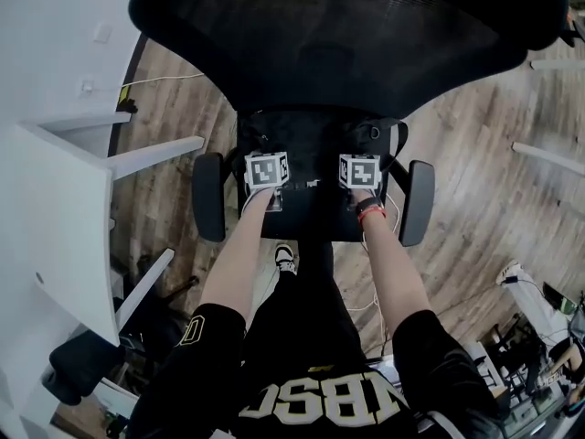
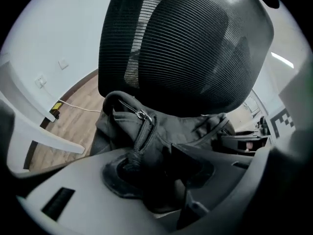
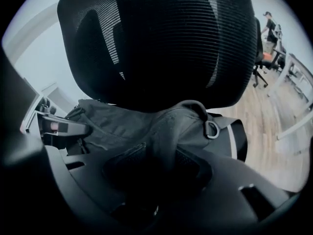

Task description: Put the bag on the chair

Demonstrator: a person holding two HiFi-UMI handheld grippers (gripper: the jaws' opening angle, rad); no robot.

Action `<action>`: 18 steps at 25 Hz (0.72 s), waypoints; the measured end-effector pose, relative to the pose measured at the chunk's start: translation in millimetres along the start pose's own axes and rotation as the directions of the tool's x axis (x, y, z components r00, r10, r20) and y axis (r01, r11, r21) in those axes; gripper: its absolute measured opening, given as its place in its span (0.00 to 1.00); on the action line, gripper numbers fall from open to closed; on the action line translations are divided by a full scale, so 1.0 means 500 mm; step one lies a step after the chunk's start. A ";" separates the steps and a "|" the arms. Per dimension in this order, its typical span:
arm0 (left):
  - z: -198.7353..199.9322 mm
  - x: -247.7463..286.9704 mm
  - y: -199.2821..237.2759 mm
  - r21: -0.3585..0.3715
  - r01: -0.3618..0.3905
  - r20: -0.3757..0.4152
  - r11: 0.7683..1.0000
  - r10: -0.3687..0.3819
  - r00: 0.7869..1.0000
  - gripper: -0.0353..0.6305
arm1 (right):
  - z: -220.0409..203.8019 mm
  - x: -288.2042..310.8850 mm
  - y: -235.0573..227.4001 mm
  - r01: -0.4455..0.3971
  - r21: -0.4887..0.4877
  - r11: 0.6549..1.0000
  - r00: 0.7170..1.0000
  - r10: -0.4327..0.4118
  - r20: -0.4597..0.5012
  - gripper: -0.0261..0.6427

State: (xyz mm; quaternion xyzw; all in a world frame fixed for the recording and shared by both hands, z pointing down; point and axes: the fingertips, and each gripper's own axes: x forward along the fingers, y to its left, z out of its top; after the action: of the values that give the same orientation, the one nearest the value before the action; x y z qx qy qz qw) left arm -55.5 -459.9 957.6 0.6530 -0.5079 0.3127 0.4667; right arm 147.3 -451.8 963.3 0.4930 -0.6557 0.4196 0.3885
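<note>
My left tool and right tool both stand with jaws apart, loose around folds of the black bag resting on the mesh office chair seat, while the shirt lettering reads "NBSC".

White table at left. Wood floor. White cable runs from wall outlet across the boards.

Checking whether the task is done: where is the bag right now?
In the head view the bag lies at centre on the chair, right below its backrest and between its armrests.
</note>
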 end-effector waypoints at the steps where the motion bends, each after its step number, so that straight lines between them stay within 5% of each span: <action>1: 0.003 0.003 -0.007 -0.013 0.028 0.007 1.000 -0.028 1.000 0.38 | -0.002 0.006 -0.003 -0.007 0.000 1.000 1.000 0.007 -0.001 0.31; 3: 0.006 0.007 -0.016 -0.029 0.072 0.021 0.997 -0.071 0.997 0.50 | -0.001 0.013 -0.004 -0.020 -0.005 1.000 1.000 0.020 0.001 0.43; 7: 0.003 -0.003 -0.025 -0.003 0.086 0.029 0.996 -0.086 0.996 0.59 | -0.009 0.006 -0.009 -0.034 0.035 0.999 0.999 0.033 0.027 0.57; 18: 0.019 -0.145 -0.041 0.035 0.058 0.158 0.998 -0.063 0.985 0.61 | 0.010 -0.137 0.021 -0.041 0.091 0.995 0.984 0.025 0.176 0.58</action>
State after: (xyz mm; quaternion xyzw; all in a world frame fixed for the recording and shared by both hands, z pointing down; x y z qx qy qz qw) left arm -57.6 -440.8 884.2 0.6981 -0.5186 0.2530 0.4239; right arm 151.1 -432.8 896.5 0.5348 -0.6748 0.4116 0.2987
